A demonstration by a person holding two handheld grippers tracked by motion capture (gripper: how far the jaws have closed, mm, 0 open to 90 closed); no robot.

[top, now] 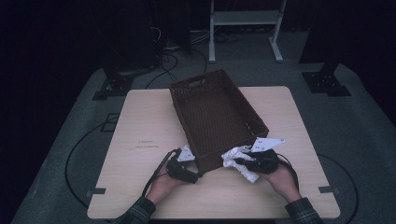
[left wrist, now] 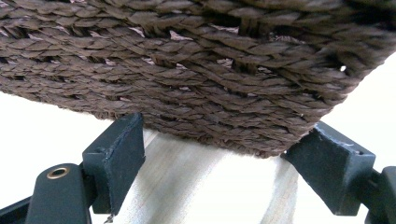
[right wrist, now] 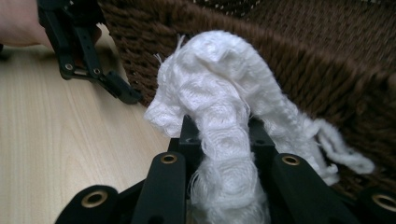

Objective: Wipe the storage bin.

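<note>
A brown woven basket (top: 246, 100) lies at an angle on the pale wooden table (top: 144, 121). My left gripper (top: 198, 175) is at the basket's near corner. In the left gripper view its jaws stand wide apart, open, with the woven wall (left wrist: 201, 70) right in front of the left gripper (left wrist: 224, 140). My right gripper (top: 239, 162) is shut on a crumpled white cloth (top: 236, 156) beside the basket's near wall. In the right gripper view the cloth (right wrist: 210, 93) arches up out of the right gripper (right wrist: 219, 135) and hides its fingertips. The left gripper (right wrist: 123, 93) shows farther off there.
The basket's inside holds nothing that I can see. Cables (top: 163, 60) run across the grey floor behind and around the table. A white frame (top: 245, 28) and dark stands (top: 327, 79) are at the back. Bare tabletop lies to the left (top: 140, 112) and right (top: 289, 112) of the basket.
</note>
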